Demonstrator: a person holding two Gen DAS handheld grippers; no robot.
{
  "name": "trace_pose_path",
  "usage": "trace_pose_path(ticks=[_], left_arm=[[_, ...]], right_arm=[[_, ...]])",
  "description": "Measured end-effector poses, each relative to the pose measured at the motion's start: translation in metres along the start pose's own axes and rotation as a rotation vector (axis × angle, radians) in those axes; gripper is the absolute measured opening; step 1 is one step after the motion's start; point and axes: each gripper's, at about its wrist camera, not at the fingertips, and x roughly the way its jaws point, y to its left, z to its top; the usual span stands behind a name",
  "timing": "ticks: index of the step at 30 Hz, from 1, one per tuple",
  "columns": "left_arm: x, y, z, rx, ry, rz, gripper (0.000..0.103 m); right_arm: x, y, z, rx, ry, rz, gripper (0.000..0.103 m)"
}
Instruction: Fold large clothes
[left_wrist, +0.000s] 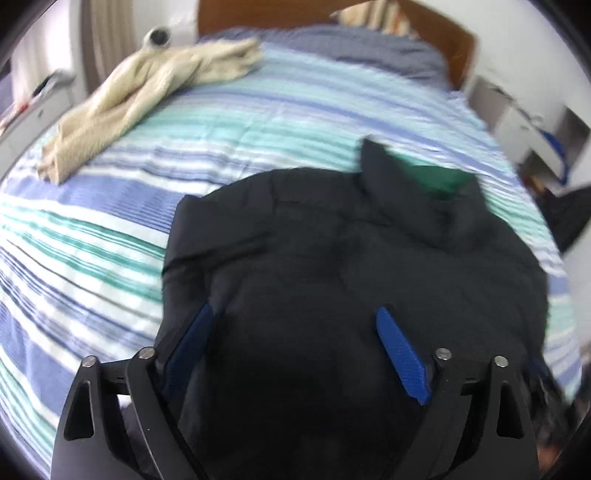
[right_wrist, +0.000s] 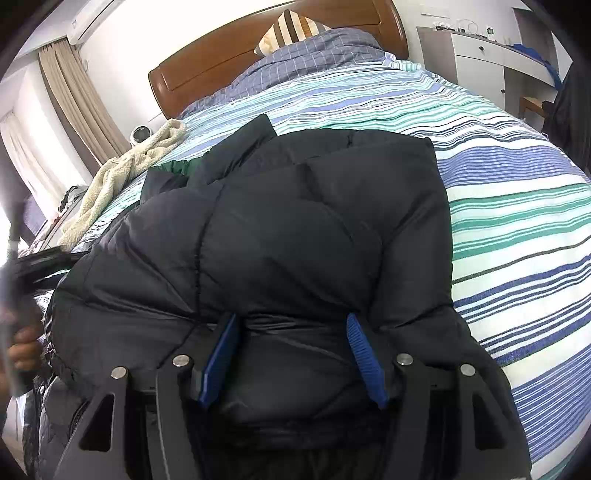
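Observation:
A black puffer jacket (left_wrist: 351, 240) lies folded on the striped bed cover (left_wrist: 258, 122), with a bit of green lining (left_wrist: 436, 177) showing at its collar end. My left gripper (left_wrist: 294, 308) hovers over the near part of the jacket, its blue fingers spread wide and nothing pressed between them. In the right wrist view the jacket (right_wrist: 295, 221) fills the middle. My right gripper (right_wrist: 292, 316) is shut on a thick bunched fold at the jacket's near edge, the fabric puckering between the pads.
A cream fleece garment (left_wrist: 147, 96) lies crumpled at the bed's far left. A wooden headboard (right_wrist: 258, 48) and a striped pillow (right_wrist: 291, 29) stand at the far end. White cabinets (right_wrist: 476, 55) stand to the right. A hand (right_wrist: 22, 350) shows at the left edge.

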Motion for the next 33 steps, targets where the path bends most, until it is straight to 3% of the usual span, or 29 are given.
trace_pose_path(ticks=[2,5,13,18,22,28,31,33], left_arm=[[-0.01,-0.004,-0.021,0.059,-0.021,0.003,0.098],[0.011,-0.006,-0.045,0.137,0.003,0.047,0.101],[0.019,0.003,-0.052,0.104,-0.031,0.026,0.102],[-0.02,0.014,-0.063,0.1,-0.007,-0.011,0.101],[-0.08,0.029,-0.095,0.151,-0.006,-0.079,0.101],[-0.129,0.016,-0.156,0.246,0.007,-0.146,0.102],[-0.124,0.0,-0.178,0.274,0.053,-0.146,0.102],[-0.106,-0.011,-0.192,0.305,0.105,-0.103,0.102]], right_arm=[[-0.001,0.0,0.0,0.0,-0.002,-0.001,0.062],[-0.001,0.001,-0.001,0.001,-0.004,-0.003,0.062],[0.001,0.007,-0.001,-0.013,-0.005,-0.027,0.062],[-0.006,0.015,0.002,-0.039,-0.002,-0.064,0.062],[-0.043,0.019,0.002,0.0,-0.001,-0.051,0.062],[-0.12,0.047,-0.04,-0.104,0.055,0.002,0.062],[-0.137,0.058,-0.076,-0.127,0.106,0.001,0.063],[-0.124,0.062,-0.105,-0.137,0.187,-0.01,0.068]])
